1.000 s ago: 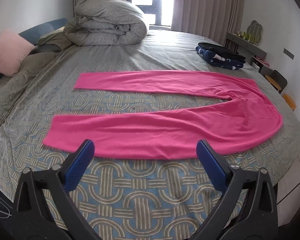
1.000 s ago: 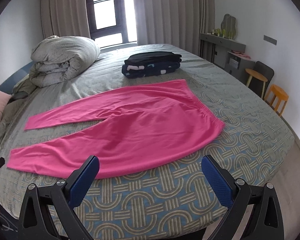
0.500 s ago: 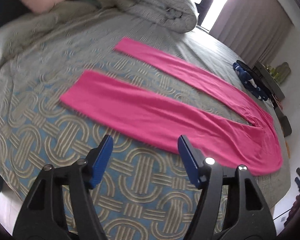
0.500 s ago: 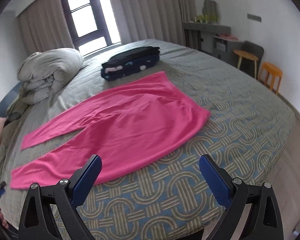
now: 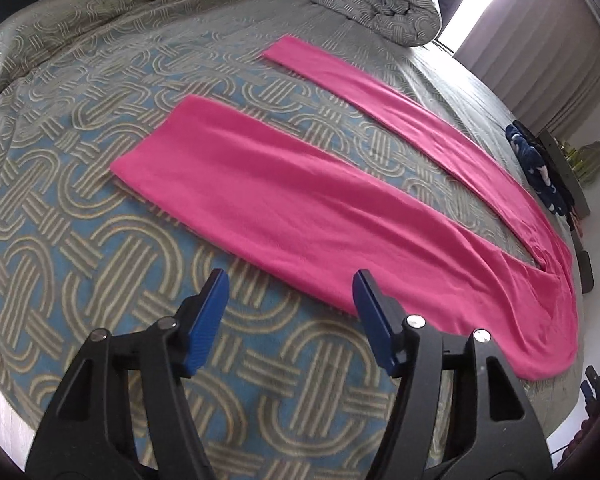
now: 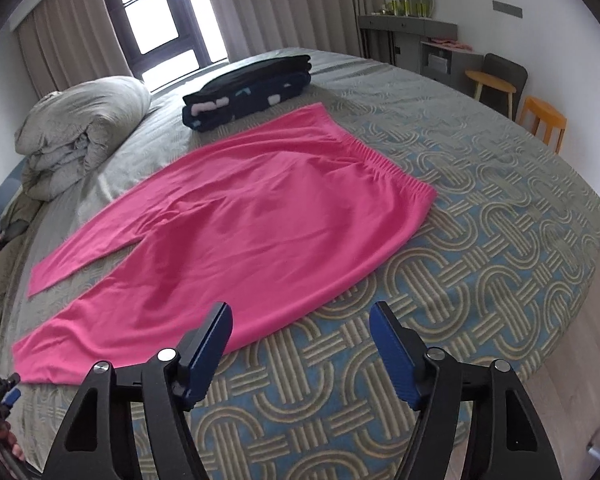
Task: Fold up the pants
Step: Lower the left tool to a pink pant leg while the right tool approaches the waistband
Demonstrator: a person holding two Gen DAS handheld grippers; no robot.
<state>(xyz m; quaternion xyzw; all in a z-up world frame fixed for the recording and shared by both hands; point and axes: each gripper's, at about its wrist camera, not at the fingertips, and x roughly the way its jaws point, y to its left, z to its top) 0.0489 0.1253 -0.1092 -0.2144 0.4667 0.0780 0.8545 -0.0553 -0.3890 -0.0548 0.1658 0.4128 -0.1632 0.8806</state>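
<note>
Both grippers, left (image 5: 290,294) & right (image 6: 300,326), jaws part-open w/ nothing between, have just been closing. Pink pants (image 6: 236,236) lie flat on patterned bedspread (image 5: 80,208) just beyond the tips, legs splayed. Right view shows elastic waistband (image 6: 384,164) & folded navy clothes (image 6: 248,94) past it; left view shows leg cuffs (image 5: 152,136).

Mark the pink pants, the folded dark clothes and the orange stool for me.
pink pants (image 6: 260,232), right wrist view, seat panel.
folded dark clothes (image 6: 252,90), right wrist view, stack's front.
orange stool (image 6: 542,110), right wrist view, seat.

We look down along each claw, close above the bed (image 5: 100,200); both views share the pink pants (image 5: 300,200) mid-frame.
</note>
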